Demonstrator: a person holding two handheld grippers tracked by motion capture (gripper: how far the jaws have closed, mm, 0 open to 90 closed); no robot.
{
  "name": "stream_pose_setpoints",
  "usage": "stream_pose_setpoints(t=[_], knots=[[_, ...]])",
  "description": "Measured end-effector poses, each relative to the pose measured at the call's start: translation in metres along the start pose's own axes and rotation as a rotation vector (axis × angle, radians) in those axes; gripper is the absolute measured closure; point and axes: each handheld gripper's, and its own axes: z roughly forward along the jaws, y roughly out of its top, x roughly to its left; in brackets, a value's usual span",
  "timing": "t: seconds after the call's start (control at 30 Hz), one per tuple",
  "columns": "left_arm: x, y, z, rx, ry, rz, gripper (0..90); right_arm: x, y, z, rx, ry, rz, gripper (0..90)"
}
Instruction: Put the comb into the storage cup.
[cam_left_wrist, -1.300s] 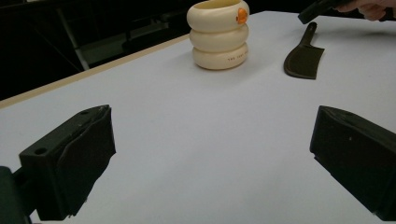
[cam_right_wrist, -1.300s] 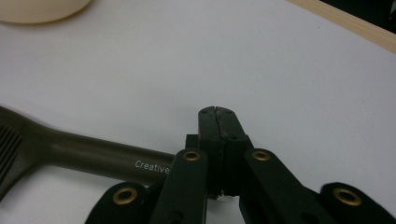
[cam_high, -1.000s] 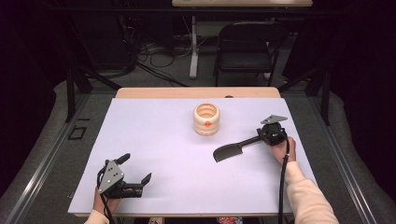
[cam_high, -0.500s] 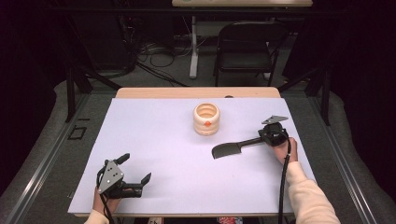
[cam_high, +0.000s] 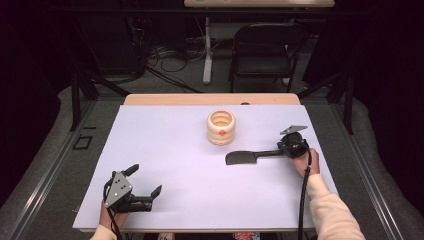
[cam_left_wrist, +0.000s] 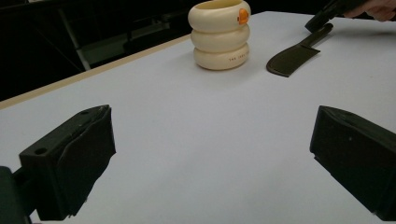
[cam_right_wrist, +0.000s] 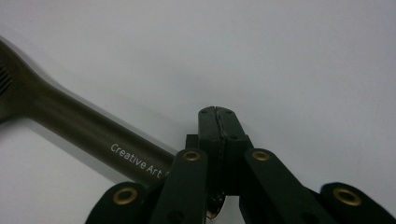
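A dark spatula (cam_high: 242, 158) lies on the white table (cam_high: 165, 145), blade to the left, handle running right. My right gripper (cam_high: 278, 152) sits at the handle's end, held by a hand. In the right gripper view its jaws (cam_right_wrist: 218, 114) are shut tip to tip with nothing between the tips. The handle (cam_right_wrist: 84, 130), marked "Creative Art", passes under the left linkage, and whether it touches I cannot tell. A cream ribbed pot (cam_high: 221, 127) with an orange dot stands behind the spatula. My left gripper (cam_high: 146, 179) rests open at the near left, and nothing lies between its pads (cam_left_wrist: 70, 158).
In the left gripper view the pot (cam_left_wrist: 219, 35) and the spatula (cam_left_wrist: 292, 58) lie far ahead across bare table. A wooden strip (cam_high: 210, 99) edges the far side. A black chair (cam_high: 265, 45) and cables stand on the floor beyond.
The spatula has swung a little, so it now lies more level across the high view. Both hands have kept their places.
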Motion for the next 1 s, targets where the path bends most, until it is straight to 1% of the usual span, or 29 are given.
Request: stream_pose_setpoints(t=[0.13,0.23,0.5,0.7,1.0], knots=[[0.0001,0.0,0.0,0.0,0.002,-0.001,0.2,0.0002,-0.0008,-0.0002,0.003,0.0,0.007,90.0],[0.0,0.0001,-0.0002,-0.001,0.0,0.0,0.2,0.001,-0.0012,-0.0012,0.015,0.001,0.003,90.0],[0.0001,0.0001,-0.0004,-0.001,0.005,0.0,0.2,0.0021,-0.0022,-0.0028,0.02,0.006,-0.001,90.0],[-0.0001,0.0003,-0.0004,-0.002,0.004,0.003,0.2,0.0038,-0.0038,-0.0045,0.028,-0.004,-0.007,90.0],[-0.0002,0.0004,-0.0005,-0.002,0.005,0.003,0.2,0.0051,-0.0047,-0.0063,0.036,-0.005,-0.013,90.0]])
